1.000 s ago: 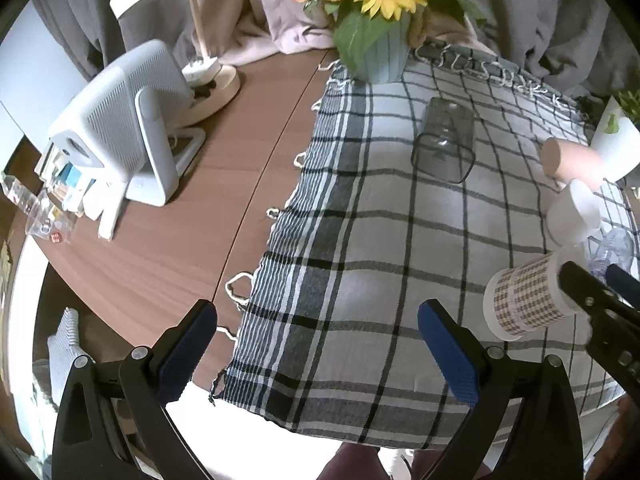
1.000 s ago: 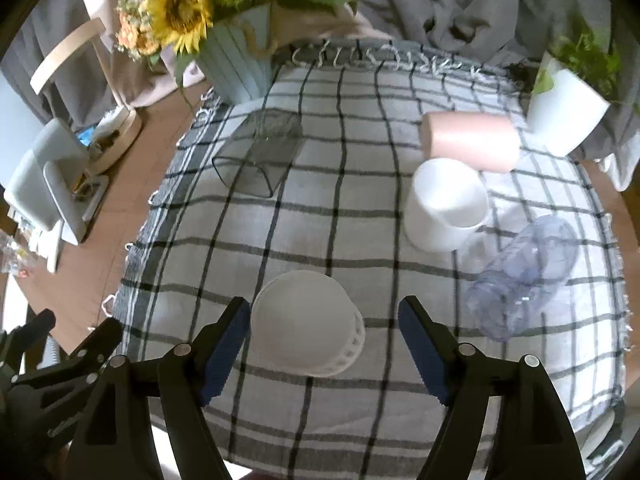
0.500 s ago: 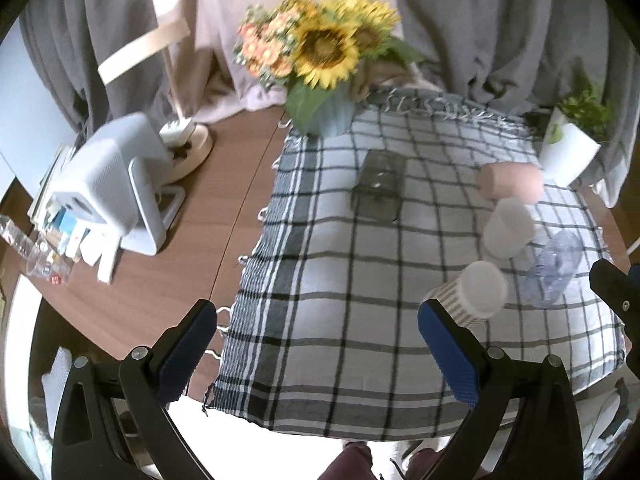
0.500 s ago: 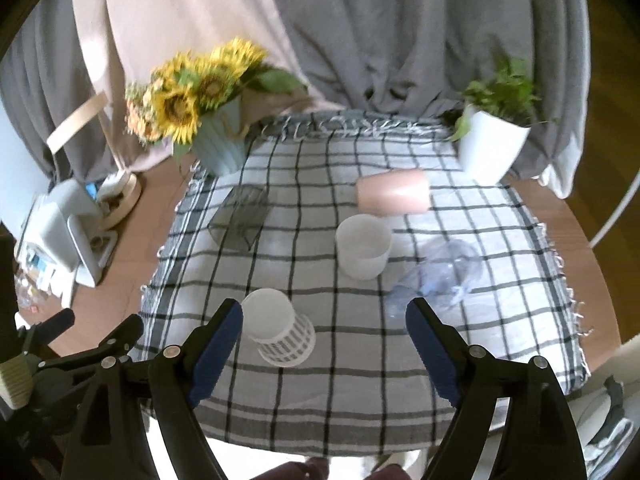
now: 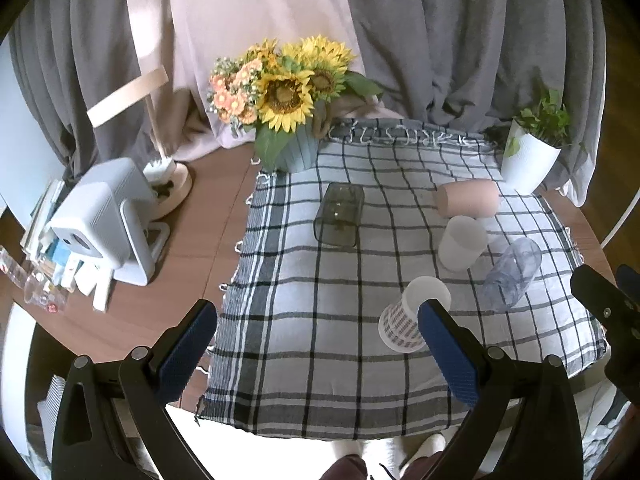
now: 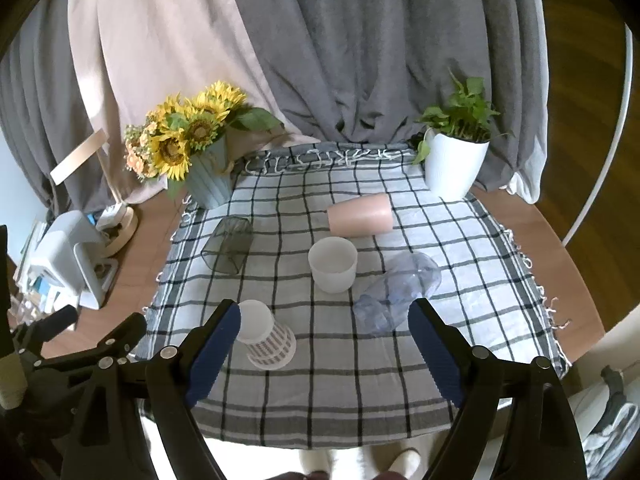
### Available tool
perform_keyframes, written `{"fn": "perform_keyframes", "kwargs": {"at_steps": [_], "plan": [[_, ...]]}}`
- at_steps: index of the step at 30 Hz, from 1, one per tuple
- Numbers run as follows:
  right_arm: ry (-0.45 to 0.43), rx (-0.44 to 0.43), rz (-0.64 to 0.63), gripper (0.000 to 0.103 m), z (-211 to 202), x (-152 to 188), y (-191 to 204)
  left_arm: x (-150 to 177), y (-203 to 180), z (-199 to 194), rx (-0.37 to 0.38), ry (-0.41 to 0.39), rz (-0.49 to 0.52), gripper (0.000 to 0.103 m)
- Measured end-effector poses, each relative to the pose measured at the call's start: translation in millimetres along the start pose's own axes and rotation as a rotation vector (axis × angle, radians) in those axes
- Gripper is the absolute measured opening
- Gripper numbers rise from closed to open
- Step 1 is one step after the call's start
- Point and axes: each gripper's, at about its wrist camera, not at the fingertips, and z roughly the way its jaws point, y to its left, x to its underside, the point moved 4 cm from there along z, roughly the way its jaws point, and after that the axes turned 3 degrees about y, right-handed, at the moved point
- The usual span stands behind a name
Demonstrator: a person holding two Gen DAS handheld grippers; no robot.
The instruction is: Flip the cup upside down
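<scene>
A white paper cup with a brown check pattern stands upside down on the checked cloth, near its front edge. My left gripper is open and empty, held back above the table's front edge. My right gripper is open and empty too, also pulled back, with the check cup just beyond its left fingertip.
On the cloth are a white cup upside down, a pink cup on its side, a clear plastic cup on its side and a dark glass. Sunflower vase, white plant pot, fan.
Both grippers have drawn back and up from the table. The check cup, earlier between the right gripper's fingers, now stands free on the cloth.
</scene>
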Motion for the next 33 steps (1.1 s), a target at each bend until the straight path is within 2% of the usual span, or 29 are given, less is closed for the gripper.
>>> {"fn": "perform_keyframes", "kwargs": {"at_steps": [12,33], "plan": [[-0.030,0.008,0.000,0.087,-6.7,0.8,-4.0,-1.1,-7.0,-3.2,0.020,-0.009,0.013,0.103],[-0.014,0.007,0.001,0.089,-5.6,2.7,-3.0,0.2,-5.2,-2.1,0.016,-0.008,0.009,0.103]]}}
